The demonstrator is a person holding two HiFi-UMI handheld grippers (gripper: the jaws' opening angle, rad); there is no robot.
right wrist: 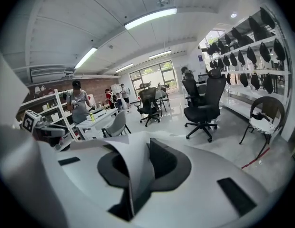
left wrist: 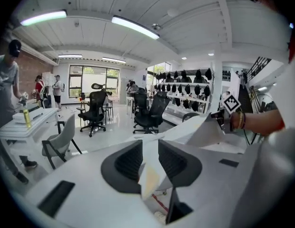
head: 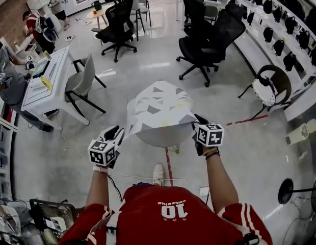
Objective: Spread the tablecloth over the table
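Note:
A white tablecloth [head: 158, 106] with grey triangles lies over a small round white table [head: 165, 140] in front of me, its near edge hanging toward me. My left gripper [head: 119, 133] is at the cloth's near left corner. In the left gripper view the tablecloth [left wrist: 150, 167] hangs loosely as a narrow fold between the left gripper's [left wrist: 150, 161] parted jaws. My right gripper [head: 199, 124] is at the near right corner. In the right gripper view the tablecloth [right wrist: 133, 167] drapes over the left pad, and the right gripper [right wrist: 140, 165] is shut on it.
Black office chairs [head: 206, 42] stand beyond the table. At the left are a grey chair [head: 79, 83] and a white desk [head: 43, 80], with people beside the desk. A shelf of black headsets [head: 280, 32] runs along the right. A red tape line [head: 168, 165] and a cable cross the floor under the table.

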